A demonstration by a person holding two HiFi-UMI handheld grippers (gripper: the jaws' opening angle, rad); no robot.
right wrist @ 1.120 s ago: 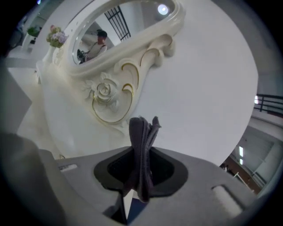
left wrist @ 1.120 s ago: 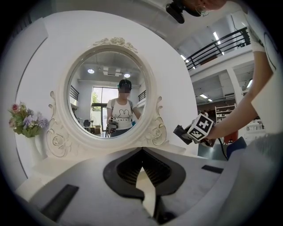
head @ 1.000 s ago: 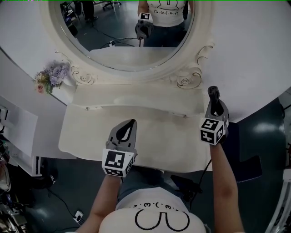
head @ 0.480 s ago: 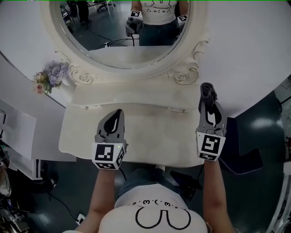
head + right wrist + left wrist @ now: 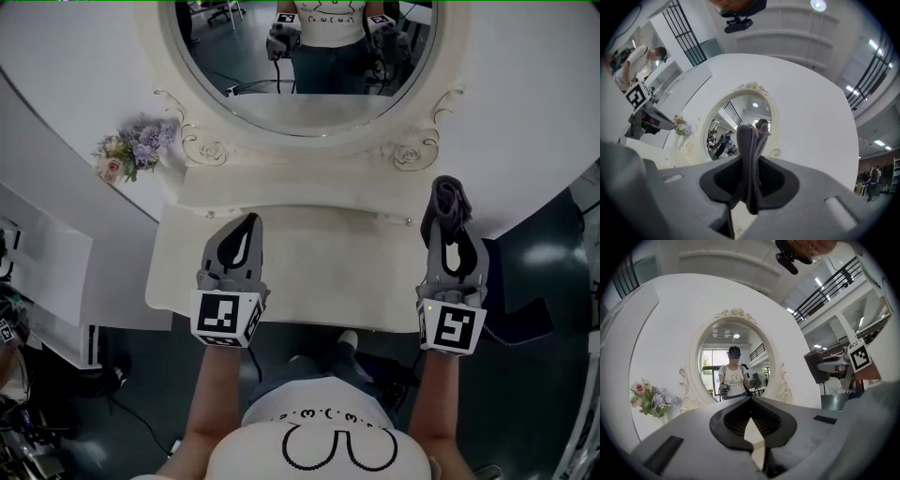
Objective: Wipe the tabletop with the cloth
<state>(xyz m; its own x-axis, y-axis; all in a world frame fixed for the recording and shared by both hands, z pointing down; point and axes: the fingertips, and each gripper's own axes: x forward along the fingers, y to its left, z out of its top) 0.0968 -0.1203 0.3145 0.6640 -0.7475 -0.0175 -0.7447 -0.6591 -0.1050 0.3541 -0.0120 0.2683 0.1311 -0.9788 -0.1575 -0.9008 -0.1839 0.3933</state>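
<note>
The right tongs (image 5: 450,225) are clenched on the cloth (image 5: 448,199). This dark grey fold is pinched between the jaws and stands out past their tips. In the right gripper view it is seen bunched upright in the gap.

The cloth is held at the rear right corner of the cream counter (image 5: 328,272), close to its edge. Whether the surface is touched cannot be told.

The left tongs (image 5: 247,223) are closed tip to tip on no object, and only pale counter is seen through the slot between the jaws. They are held over the front left part of the counter, well apart from the right tongs, with plain cream surface between them.

Behind the counter, an oval mirror (image 5: 309,56) in a carved frame is set against the white wall. A small bunch of flowers (image 5: 131,152) is placed just beside the frame at its left.
</note>
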